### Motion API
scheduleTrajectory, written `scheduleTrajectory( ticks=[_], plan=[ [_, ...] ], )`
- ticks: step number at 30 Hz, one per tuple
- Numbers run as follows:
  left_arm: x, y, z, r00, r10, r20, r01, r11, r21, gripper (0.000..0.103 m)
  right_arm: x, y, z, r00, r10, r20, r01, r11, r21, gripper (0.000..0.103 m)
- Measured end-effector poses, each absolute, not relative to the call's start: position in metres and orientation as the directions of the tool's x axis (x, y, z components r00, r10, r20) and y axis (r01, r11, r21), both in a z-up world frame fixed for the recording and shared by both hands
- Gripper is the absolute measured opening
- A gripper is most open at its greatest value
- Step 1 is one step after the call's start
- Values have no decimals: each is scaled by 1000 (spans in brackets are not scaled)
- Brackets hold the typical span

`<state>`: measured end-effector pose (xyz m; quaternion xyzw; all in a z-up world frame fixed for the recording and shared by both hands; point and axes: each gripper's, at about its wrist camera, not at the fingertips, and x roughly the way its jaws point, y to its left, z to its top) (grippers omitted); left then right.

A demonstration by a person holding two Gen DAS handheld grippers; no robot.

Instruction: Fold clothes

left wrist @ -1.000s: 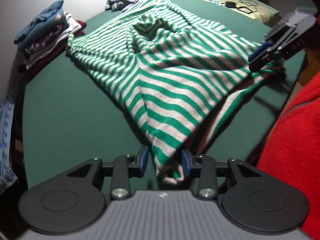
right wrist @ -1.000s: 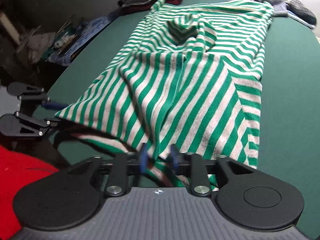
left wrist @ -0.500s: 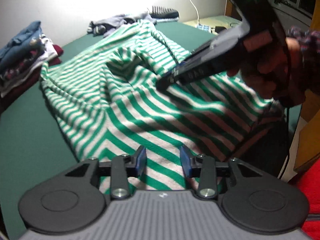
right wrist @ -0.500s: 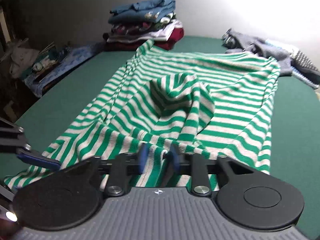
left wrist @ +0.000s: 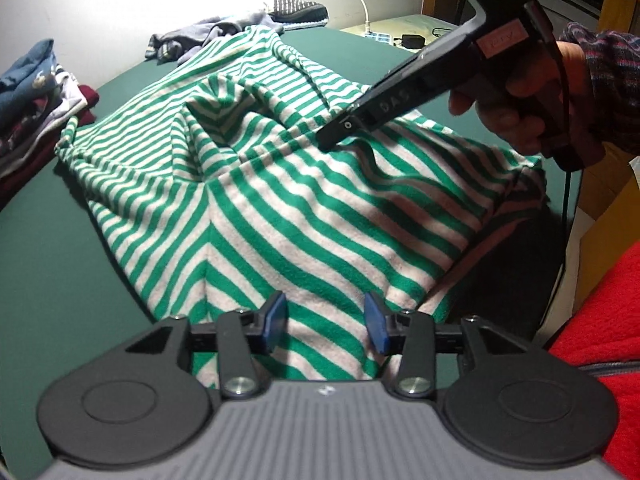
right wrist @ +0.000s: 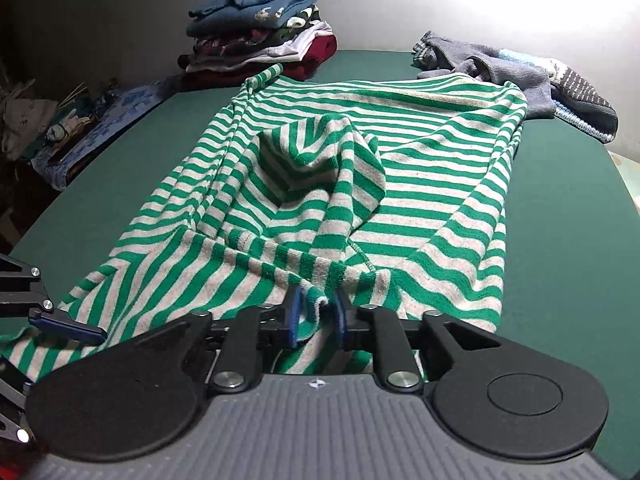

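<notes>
A green-and-white striped shirt [left wrist: 300,208] lies rumpled on the green table [left wrist: 60,280], its near edge folded over onto its middle. My left gripper [left wrist: 326,324] hovers over the near part of the shirt. Its jaws are opening and stand wide, with cloth flat beneath the pads and not pinched. My right gripper [right wrist: 317,314] has a rolled bit of the shirt's [right wrist: 420,184] hem bunched between its pads while its jaws are opening. In the left wrist view the right gripper [left wrist: 334,138] rests its tip on the shirt's middle, held by a hand [left wrist: 520,92].
A stack of folded clothes [right wrist: 260,40] stands at the table's [right wrist: 560,240] far left corner. Loose grey and knitted garments [right wrist: 500,68] lie at the far right. Red cloth [left wrist: 600,340] fills the near right. Clutter [right wrist: 60,128] sits off the table's left edge.
Both grippers moved forward over the table, laying the shirt's near edge onto its middle. The left jaws let the cloth go. The right gripper swung across the left view.
</notes>
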<state>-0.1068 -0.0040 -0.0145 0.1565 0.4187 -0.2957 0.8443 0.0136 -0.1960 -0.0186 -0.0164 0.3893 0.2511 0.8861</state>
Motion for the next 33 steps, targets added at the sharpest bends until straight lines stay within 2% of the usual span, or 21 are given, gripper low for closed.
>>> scheduleTrajectory(
  ticks=[2,3,4,6,9,12,14,17,19,22,25,27,29,33],
  plan=[
    [-107,-3,-2,493,-390,-777,636,772,16,48,14,-209,-6,598,462,-655,-427,875,228,37],
    [-105,-2,3,501,-402,-767,638,770,13,54,17,-210,-1,602,459,-653,-420,878,230,36],
    [-101,-3,7,510,-411,-756,641,768,16,54,20,-211,2,605,454,-654,-414,881,228,34],
    [-91,-6,11,526,-420,-739,650,760,30,54,33,-196,16,602,466,-649,-463,865,192,28],
    [-70,-10,8,544,-415,-729,645,763,46,54,52,-172,36,595,486,-641,-536,833,134,28],
    [-48,-13,-15,525,-387,-758,614,789,23,54,76,-148,49,593,505,-627,-565,816,123,28],
    [-45,-13,-32,509,-378,-774,601,799,5,54,91,-130,46,579,498,-645,-573,812,112,28],
    [-50,-11,-35,524,-393,-756,577,817,-25,61,101,-109,31,546,485,-683,-583,806,106,28],
    [-53,-8,-32,532,-394,-750,560,828,-37,61,108,-95,21,523,475,-707,-589,801,102,28],
    [-65,15,-14,574,-398,-716,514,855,-64,63,111,-117,17,517,481,-708,-514,836,192,29],
    [-78,52,-2,600,-385,-701,438,892,-114,71,93,-167,13,529,424,-735,-400,889,225,40],
    [-90,71,1,594,-363,-718,401,907,-126,71,70,-202,11,515,378,-770,-345,913,217,48],
    [-99,83,-3,566,-326,-757,374,920,-116,71,46,-236,9,497,331,-802,-289,935,207,50],
    [-112,96,-20,466,-339,-817,331,923,-194,72,-9,-277,-3,446,278,-851,-223,955,195,67]
  ],
)
